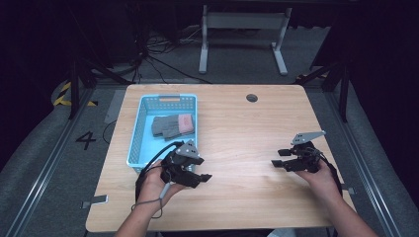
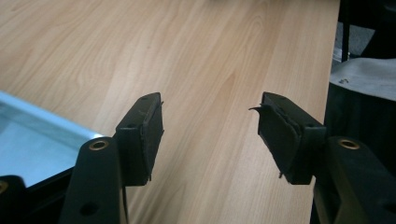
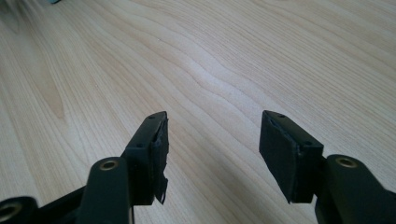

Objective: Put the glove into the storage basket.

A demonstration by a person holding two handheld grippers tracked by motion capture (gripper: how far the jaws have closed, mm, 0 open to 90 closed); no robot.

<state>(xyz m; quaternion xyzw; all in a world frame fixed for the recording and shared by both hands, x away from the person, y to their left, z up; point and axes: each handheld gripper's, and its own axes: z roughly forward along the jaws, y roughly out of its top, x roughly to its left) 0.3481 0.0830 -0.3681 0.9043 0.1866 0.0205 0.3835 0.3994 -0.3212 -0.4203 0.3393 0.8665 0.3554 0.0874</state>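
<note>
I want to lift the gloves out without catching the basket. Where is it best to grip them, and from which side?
Probably grip the grey finger end of the gloves, coming straight down from above. They lie flat on the floor of the blue basket, whose walls block any sideways approach. The left claw is nearest and open.

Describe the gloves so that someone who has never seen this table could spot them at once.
Start at the wooden table and find the light blue plastic basket with perforated walls at its left side. The gloves lie flat inside it, towards its far right part. They are the basket's sole contents: grey knit, with a pink band at the cuff.
</note>
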